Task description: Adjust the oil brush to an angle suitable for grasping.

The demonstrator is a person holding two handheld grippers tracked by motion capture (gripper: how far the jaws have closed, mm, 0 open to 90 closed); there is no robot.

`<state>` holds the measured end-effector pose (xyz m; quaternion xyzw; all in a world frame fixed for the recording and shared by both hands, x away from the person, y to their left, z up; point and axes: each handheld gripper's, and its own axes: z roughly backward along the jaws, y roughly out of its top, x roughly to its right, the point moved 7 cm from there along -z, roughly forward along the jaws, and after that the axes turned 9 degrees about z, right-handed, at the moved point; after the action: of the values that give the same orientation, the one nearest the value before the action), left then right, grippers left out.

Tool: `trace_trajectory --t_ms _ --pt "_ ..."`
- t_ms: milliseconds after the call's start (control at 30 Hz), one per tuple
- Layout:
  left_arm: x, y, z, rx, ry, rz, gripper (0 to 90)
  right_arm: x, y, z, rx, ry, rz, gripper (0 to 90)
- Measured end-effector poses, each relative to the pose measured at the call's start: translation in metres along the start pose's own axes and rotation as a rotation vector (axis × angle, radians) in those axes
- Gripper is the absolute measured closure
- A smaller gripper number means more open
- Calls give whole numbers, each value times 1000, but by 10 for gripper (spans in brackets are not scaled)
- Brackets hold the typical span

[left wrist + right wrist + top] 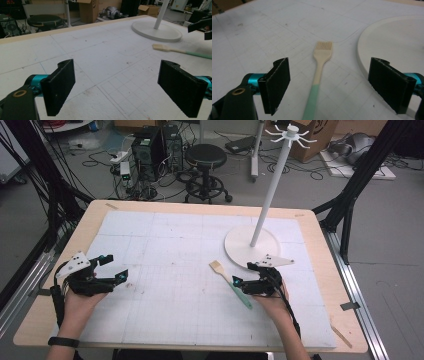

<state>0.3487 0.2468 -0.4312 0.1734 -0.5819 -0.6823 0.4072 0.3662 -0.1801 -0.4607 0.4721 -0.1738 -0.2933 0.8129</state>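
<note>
A basting brush [231, 281] with a cream head and a mint-green handle lies flat on the white mat, pointing towards the far left. In the right gripper view the brush [319, 72] runs up the middle between the two black pads, which stand wide apart and do not touch it. My right gripper [246, 276] hovers open over the green handle. The brush [175, 50] also appears far off in the left gripper view. My left gripper [115, 266] rests open at the mat's left side with nothing between its pads [60, 85].
A white stand with a round base [250, 246] and a tall pole [274, 185] topped by hooks stands just behind my right gripper; its base [392, 42] lies close to the right pad. A wooden stick [341, 335] lies at the table's front right edge.
</note>
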Motion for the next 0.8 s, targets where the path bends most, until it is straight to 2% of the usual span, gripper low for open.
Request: trace_trajectory --t_ms 100,133,300,433,467,567,733,800 --pt "0 0 0 -2 0 0 151 -4 0 -7 -12 12 3 182" --pt "0 0 -1 -2 0 0 151 -7 -1 -12 -33 11 0 210" --pt "0 0 0 -1 -2 -1 151 -13 -2 -23 -66 17 -16 269" --pt "0 0 0 -2 -1 2 151 -17 -5 -30 -113 -2 16 355" --pt "0 -1 0 -6 -1 -3 151 -17 -6 -32 -132 -23 28 413" --pt "0 -1 -1 -3 -3 4 151 -18 -8 -34 -142 -26 32 446" --pt "0 -2 -1 -11 -2 0 151 -20 -13 -41 -191 -45 51 535" --pt "0 -2 -2 -11 -5 2 151 -20 -15 -42 -214 -67 63 570"
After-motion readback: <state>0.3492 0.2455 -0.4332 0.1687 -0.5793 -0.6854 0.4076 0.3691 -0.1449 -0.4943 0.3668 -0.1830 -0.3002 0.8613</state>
